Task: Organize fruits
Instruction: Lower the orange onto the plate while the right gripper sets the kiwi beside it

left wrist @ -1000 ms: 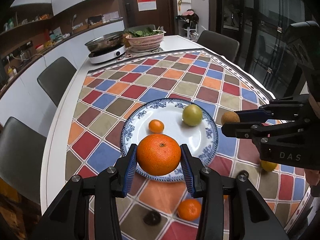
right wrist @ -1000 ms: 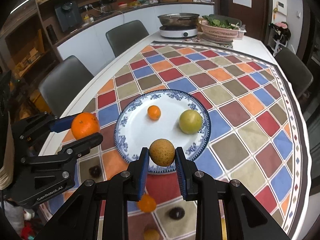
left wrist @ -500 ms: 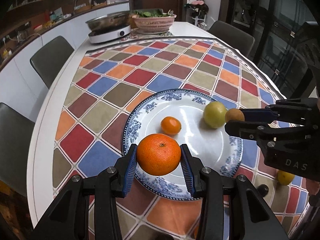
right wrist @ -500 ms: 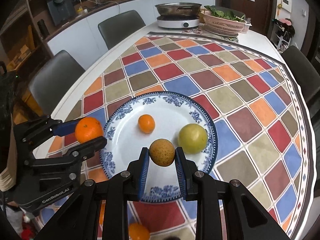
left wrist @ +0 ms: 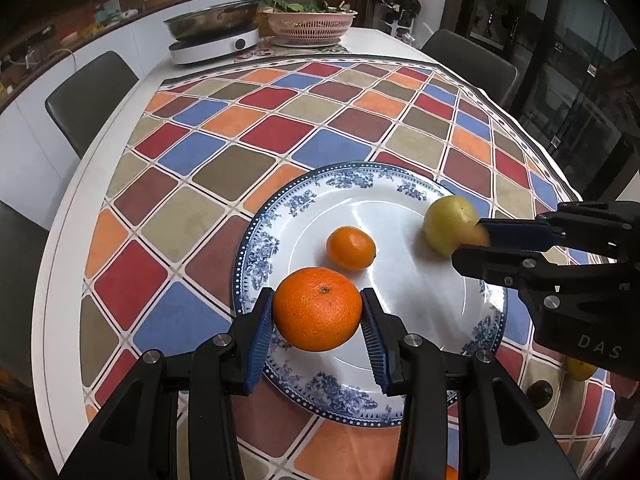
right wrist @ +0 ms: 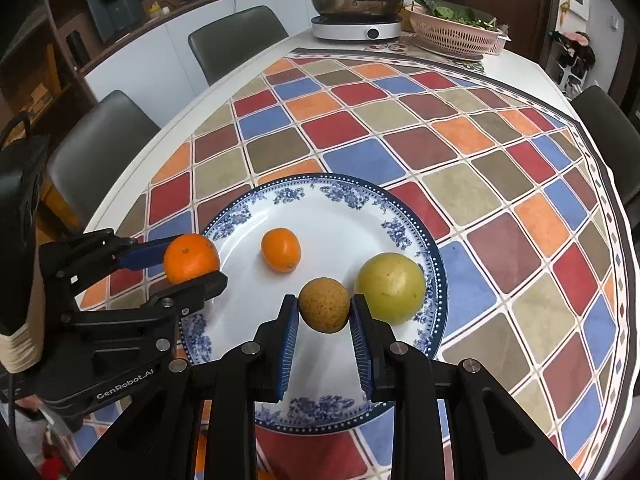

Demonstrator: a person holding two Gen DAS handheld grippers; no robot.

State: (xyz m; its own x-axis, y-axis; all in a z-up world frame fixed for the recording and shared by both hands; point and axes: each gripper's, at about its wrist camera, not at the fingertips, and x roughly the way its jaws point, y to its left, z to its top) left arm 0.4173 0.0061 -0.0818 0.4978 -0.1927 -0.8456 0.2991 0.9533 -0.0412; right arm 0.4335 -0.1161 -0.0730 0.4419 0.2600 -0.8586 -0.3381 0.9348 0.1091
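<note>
A blue-and-white plate (left wrist: 276, 236) (right wrist: 400, 232) lies on the checkered tablecloth. On it sit a small mandarin (left wrist: 351, 243) (right wrist: 281, 249) and a yellow-green round fruit (left wrist: 448, 228) (right wrist: 390, 288). My left gripper (left wrist: 318, 314) (right wrist: 196, 262) is shut on a large orange (left wrist: 317, 309) (right wrist: 191, 258), held over the plate's near-left rim. My right gripper (right wrist: 325, 312) (left wrist: 474, 242) is shut on a small brown speckled fruit (right wrist: 324, 310) (left wrist: 476, 236), held over the plate, right beside the yellow-green fruit.
More loose fruit lies on the cloth near the front edge: a yellow one (left wrist: 580, 368) and a dark one (left wrist: 540, 394). A pan on a cooker (left wrist: 212, 36) and a pink basket of greens (left wrist: 310, 24) stand at the far end. Chairs surround the table.
Both grippers have moved forward and down toward the plate with their fruit. The right gripper's brown fruit now sits close beside the yellow-green fruit.
</note>
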